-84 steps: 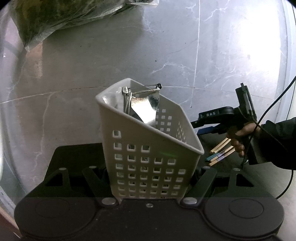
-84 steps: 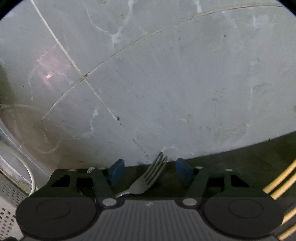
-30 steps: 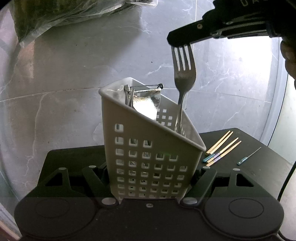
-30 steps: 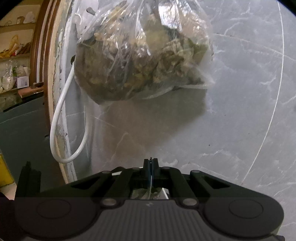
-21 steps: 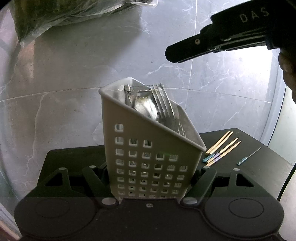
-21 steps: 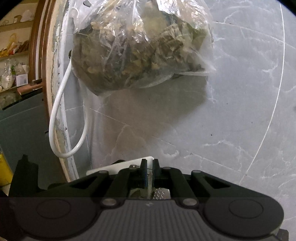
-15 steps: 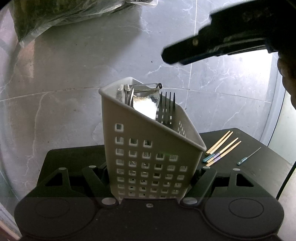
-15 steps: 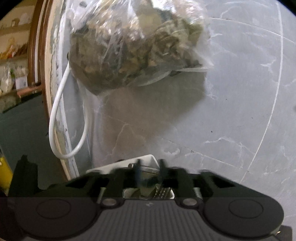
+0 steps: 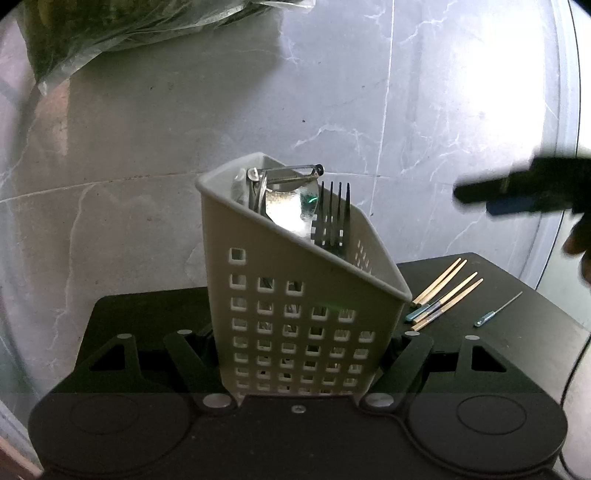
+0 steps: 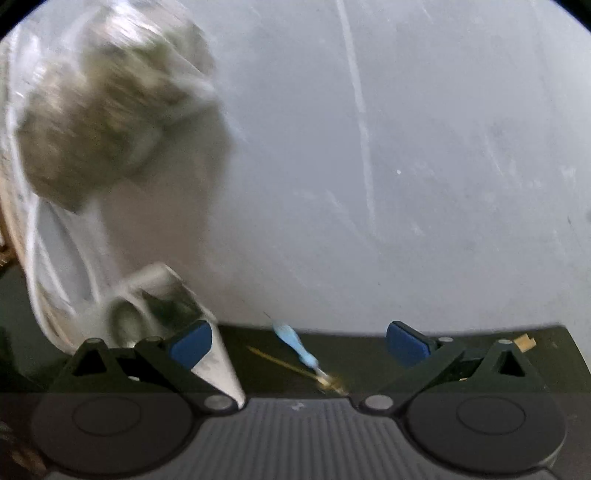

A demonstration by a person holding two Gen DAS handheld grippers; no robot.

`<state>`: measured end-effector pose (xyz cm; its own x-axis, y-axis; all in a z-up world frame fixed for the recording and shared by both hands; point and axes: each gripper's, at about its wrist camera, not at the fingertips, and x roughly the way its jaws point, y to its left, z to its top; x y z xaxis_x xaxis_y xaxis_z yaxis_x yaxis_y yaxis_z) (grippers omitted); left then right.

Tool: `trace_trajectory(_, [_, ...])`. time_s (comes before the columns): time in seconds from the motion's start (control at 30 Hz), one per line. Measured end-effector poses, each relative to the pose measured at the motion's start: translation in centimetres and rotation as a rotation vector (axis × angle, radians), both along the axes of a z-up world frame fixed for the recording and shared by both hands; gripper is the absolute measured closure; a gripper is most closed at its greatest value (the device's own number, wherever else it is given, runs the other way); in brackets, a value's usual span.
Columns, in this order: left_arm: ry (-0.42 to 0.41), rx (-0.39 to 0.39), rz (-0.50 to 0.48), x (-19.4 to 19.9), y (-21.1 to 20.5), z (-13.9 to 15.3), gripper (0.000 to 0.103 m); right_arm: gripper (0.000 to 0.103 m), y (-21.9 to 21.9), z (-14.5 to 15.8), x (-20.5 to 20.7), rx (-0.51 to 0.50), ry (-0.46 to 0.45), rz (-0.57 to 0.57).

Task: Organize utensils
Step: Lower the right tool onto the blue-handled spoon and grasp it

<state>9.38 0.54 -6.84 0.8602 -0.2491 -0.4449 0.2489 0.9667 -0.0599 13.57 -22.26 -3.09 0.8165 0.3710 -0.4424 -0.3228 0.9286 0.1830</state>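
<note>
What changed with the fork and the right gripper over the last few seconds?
The right gripper carried the fork over, dropped it tines-up into the caddy, opened and swung away right. The left gripper stays shut on the caddy; the chopsticks haven't moved.

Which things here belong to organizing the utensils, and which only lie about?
Job:
white perforated caddy
fork
peeler
chopsticks
thin blue-handled tool

Lying about:
plastic bag of greens

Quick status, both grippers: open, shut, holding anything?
Left gripper: shut on the white utensil caddy.
Right gripper: open, holding nothing.
</note>
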Motion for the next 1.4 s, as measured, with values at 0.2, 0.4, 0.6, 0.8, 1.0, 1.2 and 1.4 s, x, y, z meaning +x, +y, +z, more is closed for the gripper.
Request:
trace_trajectory(0.2, [0.007,0.003,0.011,0.2,-0.3,0.1,0.025,0.000,-0.2,-5.4,4.7,-0.105,0.145,0.022])
trace_trajectory(0.4, [0.014,0.003,0.028,0.5,-0.6,0.1,0.025,0.011,0.6,-8.2,8.2,-0.148,0.201,0.084])
trace_trajectory(0.6, [0.015,0.004,0.035,0.7,-0.7,0.1,0.025,0.029,1.4,-9.5,8.9,-0.178,0.232,0.112])
trace_trajectory(0.8, [0.017,0.003,0.036,0.7,-0.8,0.1,0.025,0.046,1.3,-9.9,9.3,-0.131,0.250,0.120])
trace_trajectory(1.0, [0.019,0.004,0.031,0.7,-0.6,0.1,0.025,0.073,1.7,-9.9,9.8,-0.114,0.256,0.122])
trace_trajectory(1.2, [0.019,0.004,0.031,0.7,-0.6,0.1,0.025,0.079,2.3,-10.0,9.5,-0.129,0.245,0.115])
trace_trajectory(1.4, [0.019,0.004,0.032,0.7,-0.6,0.1,0.025,0.087,2.1,-10.1,9.4,-0.128,0.242,0.110])
